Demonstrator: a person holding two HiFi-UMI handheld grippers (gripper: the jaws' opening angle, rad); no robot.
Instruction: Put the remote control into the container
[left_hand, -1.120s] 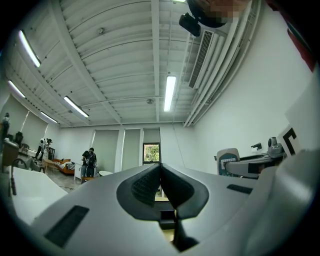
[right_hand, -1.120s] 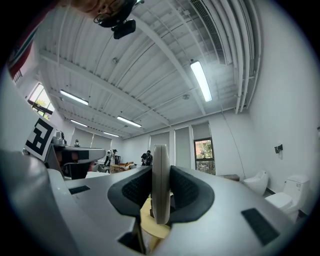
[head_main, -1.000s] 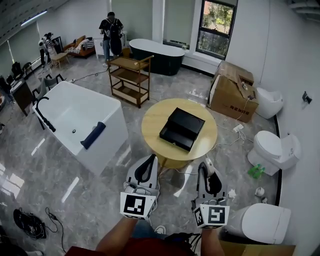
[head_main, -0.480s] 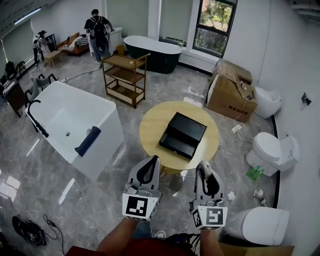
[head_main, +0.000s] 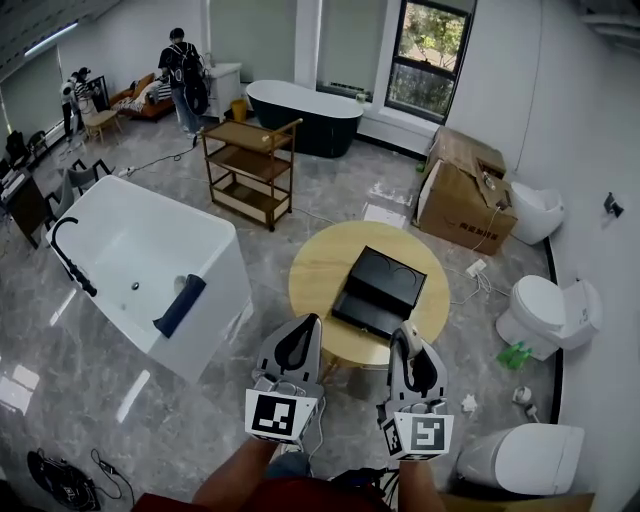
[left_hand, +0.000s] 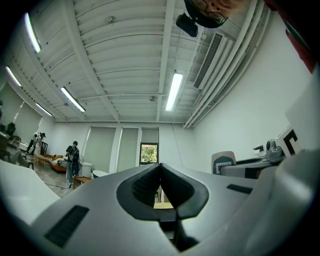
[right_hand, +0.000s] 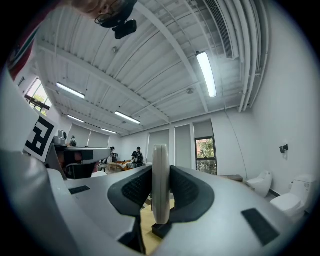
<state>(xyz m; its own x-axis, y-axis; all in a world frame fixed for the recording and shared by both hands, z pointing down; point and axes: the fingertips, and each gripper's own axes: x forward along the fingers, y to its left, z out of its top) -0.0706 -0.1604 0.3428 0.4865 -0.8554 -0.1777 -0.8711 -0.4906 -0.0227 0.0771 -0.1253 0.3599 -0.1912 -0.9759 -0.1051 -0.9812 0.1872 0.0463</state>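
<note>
Remote (right_hand: 160, 172) stands on edge between the pads of your right gripper (head_main: 408, 345), which clamp it from both sides and hold it in the air by the near edge of the round table (head_main: 318, 268). Your left gripper (head_main: 303, 330) hangs just beside the right one, its jaws pressed together with nothing between them. The black container (head_main: 382, 290) lies on the table, apart from both grippers and ahead of them

I see the container (head_main: 380, 292) on the round table (head_main: 320, 270) at frame centre, bathtub (head_main: 215, 300) to its left, cardboard box (head_main: 460, 195) upper right; the remote control (right_hand: 160, 170) sits in my right gripper (head_main: 410, 352), lower centre.
</note>
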